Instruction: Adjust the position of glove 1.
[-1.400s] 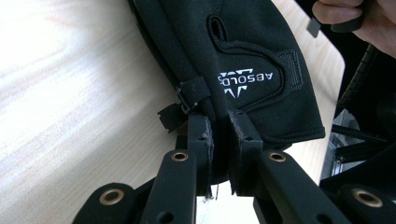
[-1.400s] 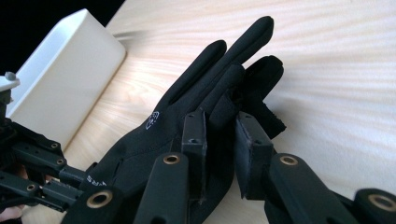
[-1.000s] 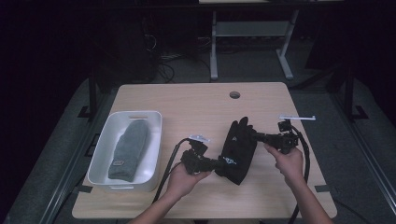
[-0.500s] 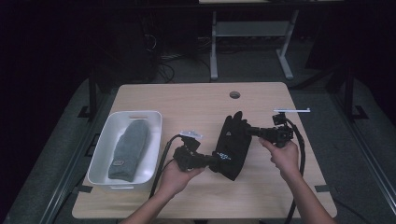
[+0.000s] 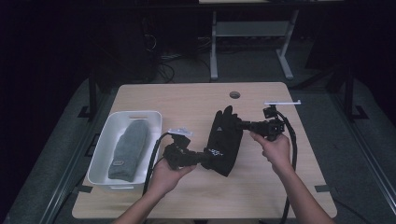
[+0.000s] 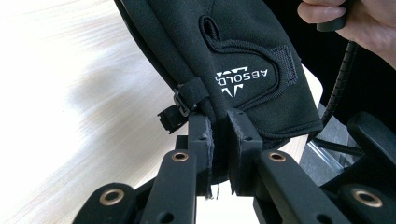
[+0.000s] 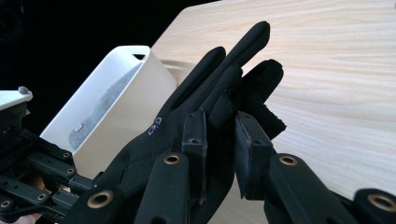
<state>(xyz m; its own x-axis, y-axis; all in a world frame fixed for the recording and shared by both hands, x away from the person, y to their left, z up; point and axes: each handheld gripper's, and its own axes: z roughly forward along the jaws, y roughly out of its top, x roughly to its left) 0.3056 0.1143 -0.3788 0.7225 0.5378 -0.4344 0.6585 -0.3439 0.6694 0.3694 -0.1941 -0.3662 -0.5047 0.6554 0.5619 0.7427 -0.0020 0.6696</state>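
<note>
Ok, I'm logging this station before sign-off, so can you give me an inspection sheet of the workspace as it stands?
Surface: light wooden table with a round hole near its far edge.
Job's things: black glove held up between both grippers; grey mitten lying in the white bin at the table's left.
Clutter: nothing seen.
Grippers: left gripper shut on the glove's cuff; right gripper shut on the glove's fingers.
Cables: one black cable trails from the left gripper, another from the right.
Surroundings: dark room, grey floor, white table frame beyond.
</note>
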